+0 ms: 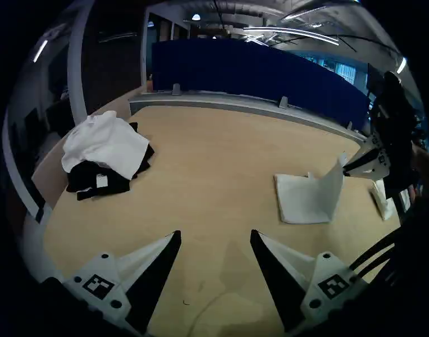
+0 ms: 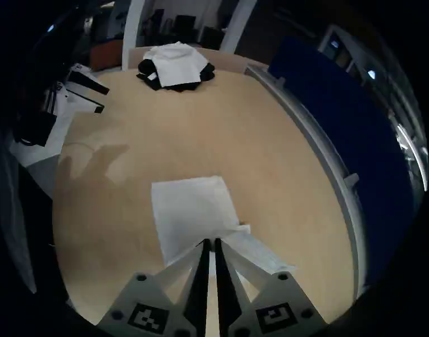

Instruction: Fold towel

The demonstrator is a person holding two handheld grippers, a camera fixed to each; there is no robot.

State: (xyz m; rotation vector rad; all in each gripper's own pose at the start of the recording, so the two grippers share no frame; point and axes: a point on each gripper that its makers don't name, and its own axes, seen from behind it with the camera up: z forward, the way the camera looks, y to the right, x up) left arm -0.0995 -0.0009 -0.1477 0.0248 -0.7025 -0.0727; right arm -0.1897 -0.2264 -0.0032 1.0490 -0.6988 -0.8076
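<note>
Left claw (image 1: 215, 232): spread wide, empty, over the near edge of the worktop (image 1: 214, 157). Seen also in the right gripper view, far off at the worktop's left edge (image 2: 85, 92).

Right claw (image 2: 211, 242): pressed all but together, pinching the near edge of the towel (image 2: 192, 216). In the left gripper view, off toward the worktop's right edge (image 1: 377, 160), with that pinched edge raised upright.

Towel (image 1: 304, 196): white, folded, otherwise flat on the pale wood, near the right edge.

Farther back, at the far left corner: pile (image 1: 105, 154) of white cloth over black (image 2: 175, 67).

Beyond the far edge: blue partition (image 1: 259, 73).
</note>
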